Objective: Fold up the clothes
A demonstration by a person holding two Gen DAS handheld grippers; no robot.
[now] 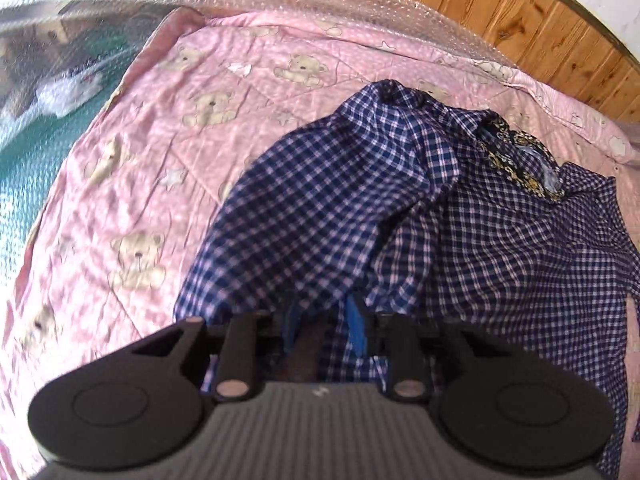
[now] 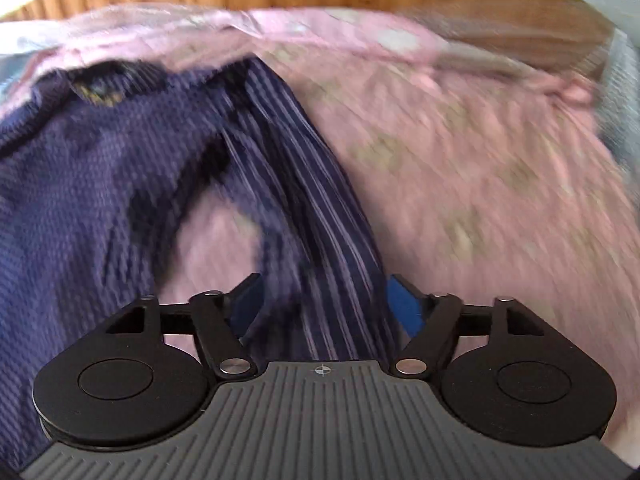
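**Both claws at the shirt, sleeve fold in hand**

Nearest in the left wrist view, the left claw [image 1: 326,326] sits low at the bottom centre, its blue pads only a little apart with checked cloth bunched around and between them. Whether the pads press on the cloth I cannot tell, since the fabric hides the tips.

In the right wrist view, the right claw [image 2: 326,300] stands wide, its blue pads well clear on either side of a band of sleeve [image 2: 312,216] that runs up the middle of the frame. Nothing is gripped there; the cloth merely lies between the fingers. That view is smeared by motion.

Further off, the shirt [image 1: 500,232] lies crumpled across the centre and right of the left view, one sleeve heaped over the body, the patterned collar lining [image 1: 516,160] turned out at the upper right. Under it is the pink quilt [image 1: 132,168] on the bed, with wood panelling [image 1: 540,12] along the top.

The step looks like laying the sleeves in over the body. To do it well, I would let the cloth drop fully free of both claws before drawing away, so no fold is dragged. Then take each sleeve near the cuff, pull it straight, and flatten the heap.
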